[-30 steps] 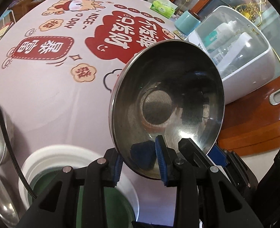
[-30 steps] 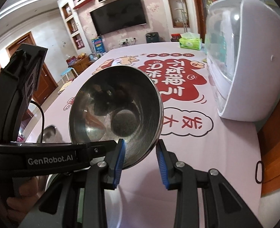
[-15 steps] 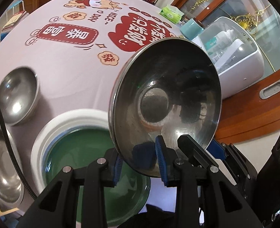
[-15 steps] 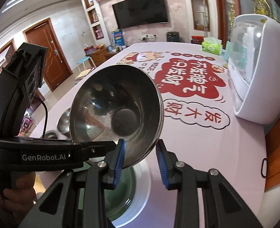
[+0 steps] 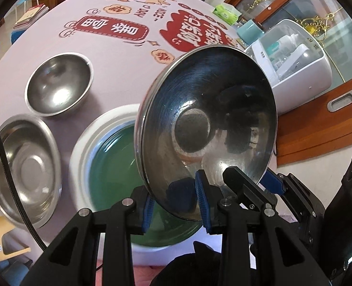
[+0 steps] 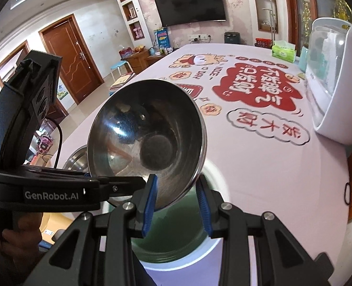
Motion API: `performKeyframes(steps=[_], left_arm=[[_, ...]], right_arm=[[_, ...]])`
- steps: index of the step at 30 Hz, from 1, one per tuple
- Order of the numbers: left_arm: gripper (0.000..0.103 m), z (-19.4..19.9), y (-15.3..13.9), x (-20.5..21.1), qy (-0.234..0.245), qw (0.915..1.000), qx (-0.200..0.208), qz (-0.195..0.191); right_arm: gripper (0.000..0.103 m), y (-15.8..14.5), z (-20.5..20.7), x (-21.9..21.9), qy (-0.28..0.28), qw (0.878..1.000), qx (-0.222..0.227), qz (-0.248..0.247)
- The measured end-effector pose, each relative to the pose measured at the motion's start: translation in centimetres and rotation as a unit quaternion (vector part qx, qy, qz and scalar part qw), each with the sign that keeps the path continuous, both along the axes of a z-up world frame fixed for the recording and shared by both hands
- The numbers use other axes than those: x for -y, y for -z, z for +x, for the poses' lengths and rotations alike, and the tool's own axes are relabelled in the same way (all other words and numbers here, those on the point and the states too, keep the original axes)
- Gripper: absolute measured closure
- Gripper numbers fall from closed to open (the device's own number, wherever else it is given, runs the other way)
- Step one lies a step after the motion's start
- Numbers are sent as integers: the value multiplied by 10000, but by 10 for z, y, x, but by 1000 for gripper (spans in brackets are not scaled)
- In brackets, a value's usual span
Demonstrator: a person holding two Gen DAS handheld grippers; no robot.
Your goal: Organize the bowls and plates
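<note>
A steel bowl [image 5: 207, 128] hangs tilted in the air, its hollow facing the cameras. My left gripper [image 5: 176, 202] is shut on its lower rim. My right gripper [image 5: 254, 183] clamps the same rim further right. In the right wrist view the steel bowl [image 6: 147, 138] sits between the right gripper's [image 6: 176, 197] blue pads, and the left gripper [image 6: 128, 181] reaches in from the left. Below the bowl lies a green plate with a white rim [image 5: 109, 162], also seen as the green plate [image 6: 176, 245].
Two more steel bowls rest on the pink printed tablecloth at the left, one deep [image 5: 59, 83] and one shallower [image 5: 23, 166]. A white sterilizer box [image 5: 302, 71] stands at the table's right edge, with a teal cup [image 5: 248, 32] and a tissue pack [image 5: 226, 13] behind it.
Both grippers have carried the bowl across the table toward its near side. The green plate and the two steel bowls have come fully into view beneath it. Both grips are unchanged.
</note>
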State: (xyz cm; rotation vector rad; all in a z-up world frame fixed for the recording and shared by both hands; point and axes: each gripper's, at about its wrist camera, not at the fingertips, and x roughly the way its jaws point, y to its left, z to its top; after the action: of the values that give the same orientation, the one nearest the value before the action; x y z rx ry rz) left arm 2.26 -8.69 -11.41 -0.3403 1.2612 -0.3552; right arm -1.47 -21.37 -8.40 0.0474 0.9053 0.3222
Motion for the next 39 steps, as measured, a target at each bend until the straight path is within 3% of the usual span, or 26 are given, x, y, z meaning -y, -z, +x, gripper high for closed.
performKeyframes(steps=[24,39], left_arm=[[68,-32,5,-109,-94,9984,-413,387],[66,-32,31,-183,-175,9934,-1024,480]], right_arm=[[70,14,-7,-104,-763,9962,-408,141],[68,36,3,-171,-1076,9898,-926,76]])
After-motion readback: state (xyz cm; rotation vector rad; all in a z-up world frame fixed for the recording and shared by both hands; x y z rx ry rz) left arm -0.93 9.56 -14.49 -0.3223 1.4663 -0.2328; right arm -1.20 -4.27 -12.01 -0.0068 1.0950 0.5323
